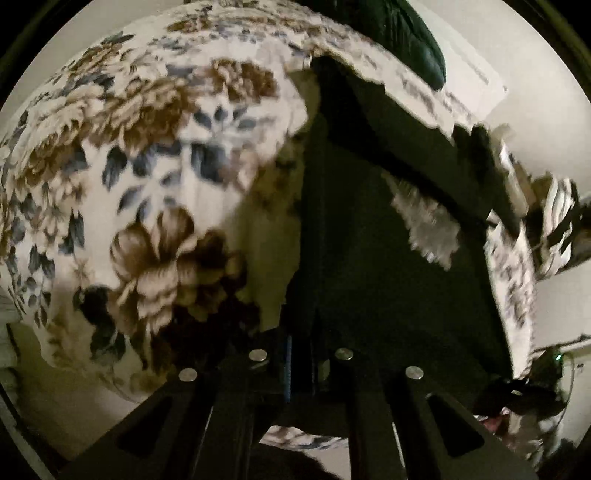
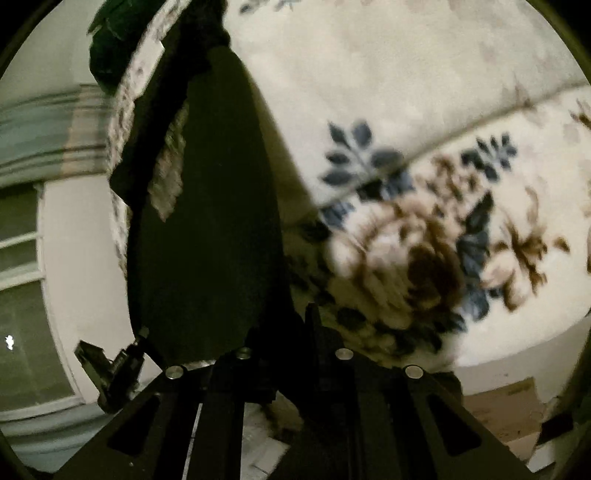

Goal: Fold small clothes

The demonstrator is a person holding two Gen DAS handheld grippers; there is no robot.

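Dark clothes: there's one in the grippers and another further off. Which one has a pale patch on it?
The dark garment pinched by the left gripper; its whitish patch sets it apart from the plain dark green cloth beyond.

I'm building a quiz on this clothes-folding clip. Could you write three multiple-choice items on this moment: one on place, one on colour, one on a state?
1. In the left wrist view, where is the dark cloth garment relative to the large brown flower on the cream floral bed cover?
A. left of it
B. right of it
C. covering it

2. What colour are the leaves printed on the cover?
A. red
B. yellow
C. blue

3. How is the left gripper?
A. shut on the garment
B. wide open above it
C. shut on a paper sheet

Answers:
1. B, since the dark cloth fills the middle and right of the view while the flower sits at the lower left.
2. C, since blue leaf sprays surround the brown blooms.
3. A, since the fingers meet where the dark cloth begins.
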